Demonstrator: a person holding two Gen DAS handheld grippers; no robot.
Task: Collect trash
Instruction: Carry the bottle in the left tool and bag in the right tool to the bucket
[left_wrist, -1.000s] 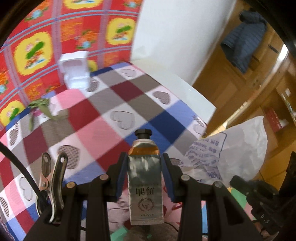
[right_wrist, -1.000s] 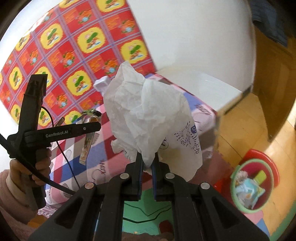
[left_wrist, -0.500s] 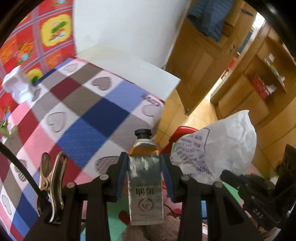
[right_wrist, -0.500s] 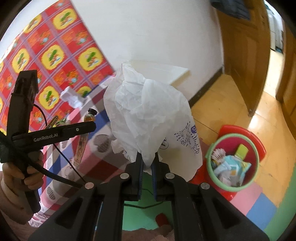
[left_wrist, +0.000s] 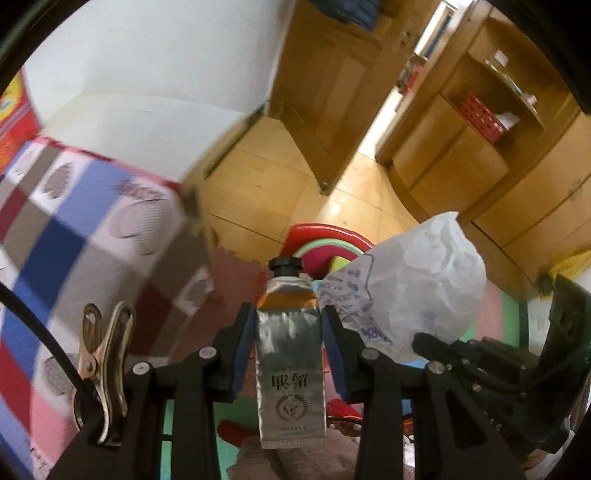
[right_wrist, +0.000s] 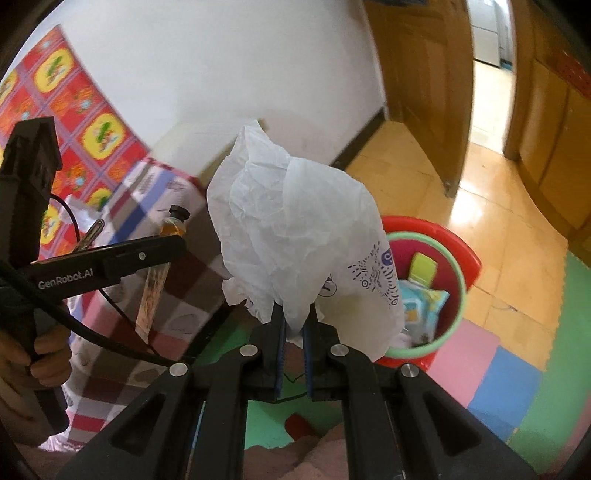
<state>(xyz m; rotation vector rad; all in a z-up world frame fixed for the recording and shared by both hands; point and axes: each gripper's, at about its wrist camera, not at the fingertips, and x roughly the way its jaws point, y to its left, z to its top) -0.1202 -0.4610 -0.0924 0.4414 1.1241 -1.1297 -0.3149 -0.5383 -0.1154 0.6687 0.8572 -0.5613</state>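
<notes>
1. A silver tube (left_wrist: 291, 354) with a black cap and an orange band is being gripped by the left gripper (left_wrist: 290, 345); its 2 blue pads are being pressed against the tube's flat sides, cap pointing away from the camera.
2. A crumpled white plastic bag (right_wrist: 295, 236) with blue print is being pinched at its lower edge by the right gripper (right_wrist: 294, 334), whose jaws are clenched on it; most of the bag is being held up above the fingers.
3. In the left wrist view, the same bag (left_wrist: 417, 291) is being seen just to the right of the tube, with the right gripper's black body below it.
4. A red bin (right_wrist: 463, 254) with a green inner rim is being seen on the floor behind the bag; packets are lying inside it, though their kind cannot be told clearly.
5. The bin is being seen standing partly on wooden floor, partly on coloured foam mats (right_wrist: 506, 384).
6. A checked bedcover (left_wrist: 66, 236) with heart patches is being seen at left, blurred.
7. The left gripper's handle is being held by a hand (right_wrist: 22, 365) at the left edge of the right wrist view.
</notes>
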